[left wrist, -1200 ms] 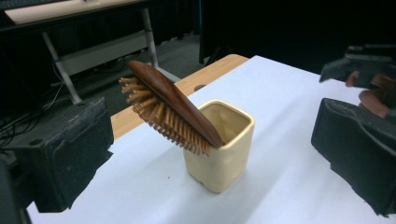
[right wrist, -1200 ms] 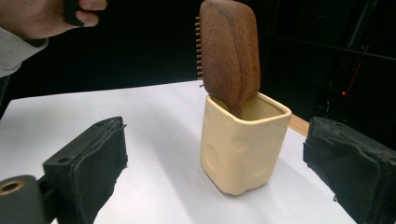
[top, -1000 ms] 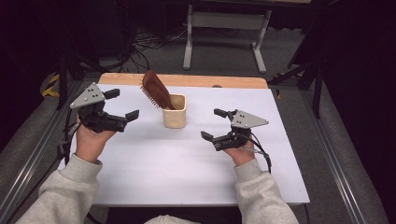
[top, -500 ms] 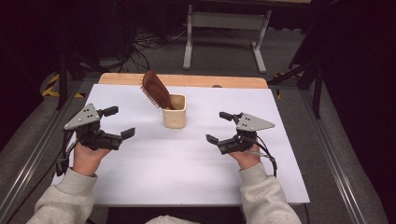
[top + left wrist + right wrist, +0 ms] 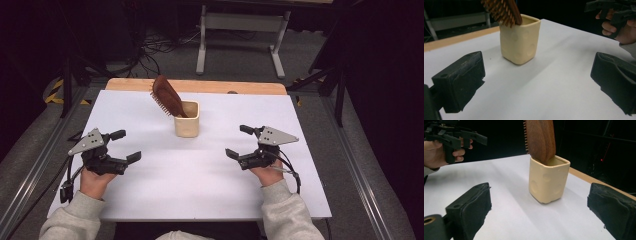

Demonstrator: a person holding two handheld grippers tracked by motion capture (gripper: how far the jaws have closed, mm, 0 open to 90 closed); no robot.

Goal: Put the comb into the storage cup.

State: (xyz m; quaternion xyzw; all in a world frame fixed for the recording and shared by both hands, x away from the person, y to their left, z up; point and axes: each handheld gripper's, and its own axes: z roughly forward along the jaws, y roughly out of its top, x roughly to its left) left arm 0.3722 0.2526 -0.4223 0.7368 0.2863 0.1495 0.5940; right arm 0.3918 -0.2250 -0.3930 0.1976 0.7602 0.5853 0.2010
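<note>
Standing near the far middle of the white table (image 5: 200, 190) is a cream cup (image 5: 187, 120), square in shape with small dimples on its walls. A brown brush (image 5: 167, 96) sits inside it, handle down, and its head leans out over the rim toward the left and far side of the high view. The bristles (image 5: 497, 11) face the left gripper side, and the smooth wooden back (image 5: 541, 137) faces the right gripper side.

The left gripper (image 5: 124, 146) is held over the left part of the table, well apart from the cup. Its jaws are spread wide with nothing between them. From the left gripper view the cup stands in the gap between the two black jaws, farther off on the table, and does not touch them.

The right gripper (image 5: 239, 142) is held over the right part of the table, also well apart from the cup. Its jaws are wide apart too and hold nothing. The right gripper view shows the cup between its jaws, farther away, and the left gripper at the upper left.

Both grippers point inward toward the cup. A hand (image 5: 94, 182) in a grey sleeve (image 5: 65, 220) holds each of them. Beyond the white top a wooden edge (image 5: 220, 86) of the table shows.
</note>
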